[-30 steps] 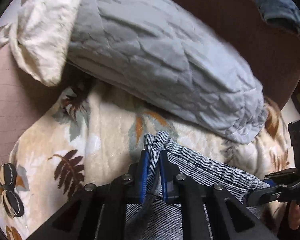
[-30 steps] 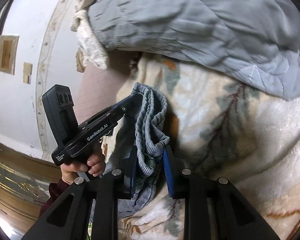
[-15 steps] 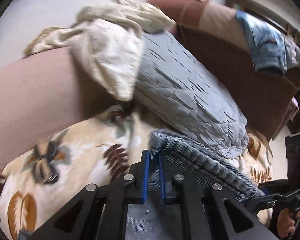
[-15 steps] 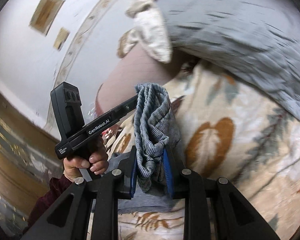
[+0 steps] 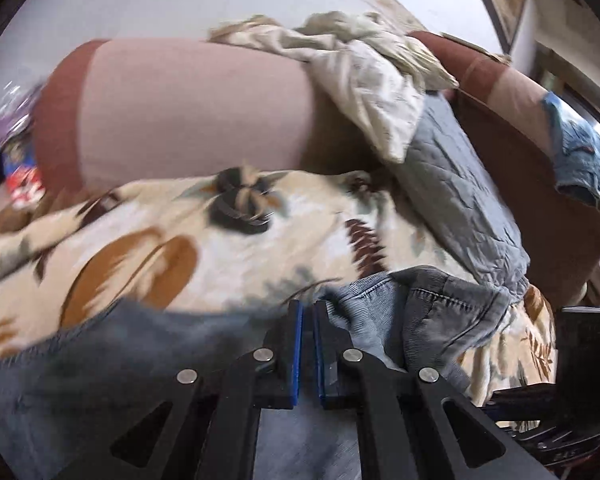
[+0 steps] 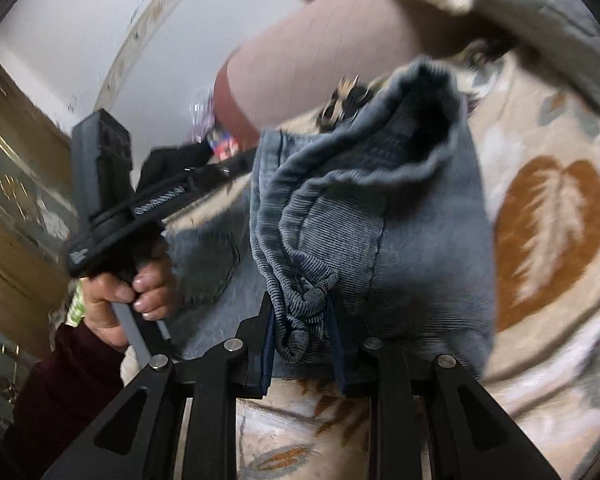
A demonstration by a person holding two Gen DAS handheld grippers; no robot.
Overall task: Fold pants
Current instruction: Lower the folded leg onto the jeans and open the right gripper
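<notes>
Grey-blue ribbed pants [image 5: 440, 312] hang between both grippers over a floral blanket [image 5: 220, 260]. My left gripper [image 5: 306, 306] is shut, its blue pads almost touching, pinching a thin edge of the fabric. In the right wrist view the pants [image 6: 380, 220] sag open like a pouch. Their bunched waistband sits between the pads of my right gripper [image 6: 302, 300], whose jaws are opening while the pads still touch the bunch. The left gripper [image 6: 244, 158] shows there too, held by a person's hand [image 6: 128, 292], with its tips at the pants' far edge.
A pink and brown sofa back [image 5: 188, 108] runs behind the blanket. A grey quilt [image 5: 452, 184] and a cream cloth [image 5: 372, 76] are piled at the right. A blue denim garment [image 5: 576, 152] hangs over the sofa's right end. Clutter lies at the left end [image 5: 20, 176].
Both grippers have swept sideways with the pants, away from the grey quilt. The pants now spread wider over the blanket. The right jaws stand a little further apart around the waistband.
</notes>
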